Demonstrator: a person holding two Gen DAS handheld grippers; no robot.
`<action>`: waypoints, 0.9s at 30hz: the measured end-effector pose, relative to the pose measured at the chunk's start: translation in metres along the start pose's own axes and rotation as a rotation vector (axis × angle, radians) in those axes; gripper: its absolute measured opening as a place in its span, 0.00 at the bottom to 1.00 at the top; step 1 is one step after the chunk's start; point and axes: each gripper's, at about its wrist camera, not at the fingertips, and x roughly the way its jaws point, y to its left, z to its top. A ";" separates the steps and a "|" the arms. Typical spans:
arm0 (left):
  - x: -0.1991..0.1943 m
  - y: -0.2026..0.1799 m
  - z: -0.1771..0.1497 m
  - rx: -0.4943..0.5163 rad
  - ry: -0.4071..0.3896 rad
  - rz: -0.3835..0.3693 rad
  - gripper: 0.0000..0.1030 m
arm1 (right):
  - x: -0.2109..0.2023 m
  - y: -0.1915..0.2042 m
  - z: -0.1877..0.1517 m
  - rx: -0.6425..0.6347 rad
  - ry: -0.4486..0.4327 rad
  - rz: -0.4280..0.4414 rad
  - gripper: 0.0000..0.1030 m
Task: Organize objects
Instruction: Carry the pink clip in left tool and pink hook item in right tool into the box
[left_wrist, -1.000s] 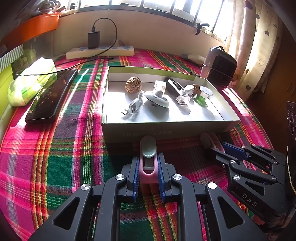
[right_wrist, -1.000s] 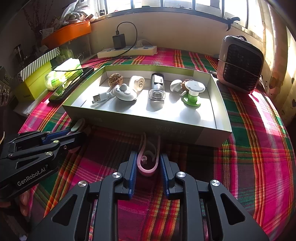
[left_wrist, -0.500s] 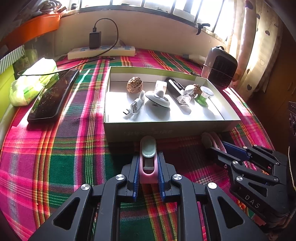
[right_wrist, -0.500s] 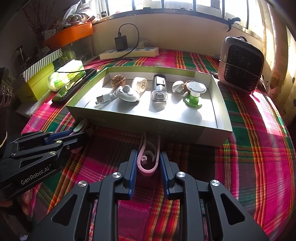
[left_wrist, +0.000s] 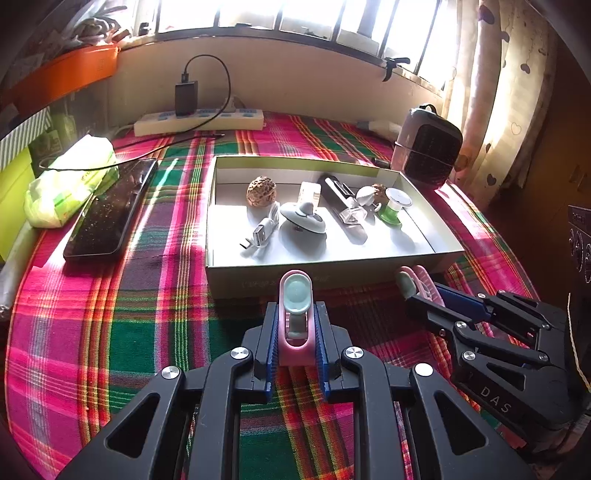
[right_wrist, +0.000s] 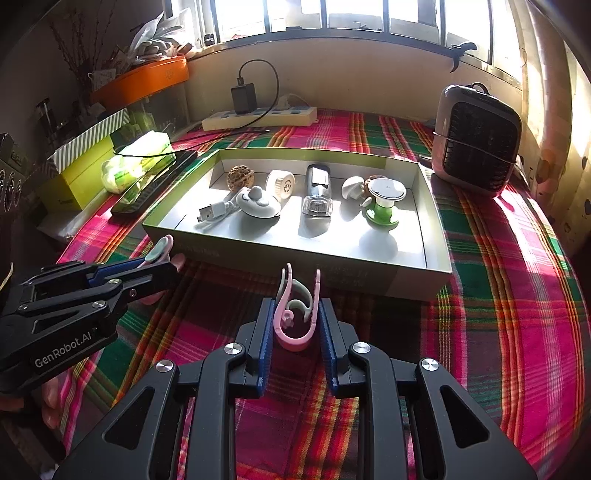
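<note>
Nearest, the left tool (left_wrist: 295, 332) pinches a pink clip (left_wrist: 294, 325) between its blue pads, and the right tool (right_wrist: 295, 325) pinches a second pink clip (right_wrist: 295, 314). Both clips hang over the plaid-covered worktop (left_wrist: 110, 314), just before the open box (right_wrist: 369, 277) of small items.

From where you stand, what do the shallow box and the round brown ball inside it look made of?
Shallow box: likely matte cardboard, given its thin, straight folded walls and pale liner. Brown ball: deeply pitted and wrinkled, probably a walnut shell or carved wood; too small to be sure.
</note>
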 end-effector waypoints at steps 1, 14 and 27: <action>-0.001 -0.001 0.001 0.002 -0.005 -0.002 0.15 | -0.001 0.000 0.001 0.000 -0.003 0.001 0.24; -0.006 -0.009 0.014 0.021 -0.029 -0.010 0.15 | -0.009 -0.006 0.009 0.014 -0.037 0.004 0.24; 0.001 -0.015 0.030 0.032 -0.035 -0.021 0.15 | -0.008 -0.017 0.025 0.026 -0.054 -0.006 0.24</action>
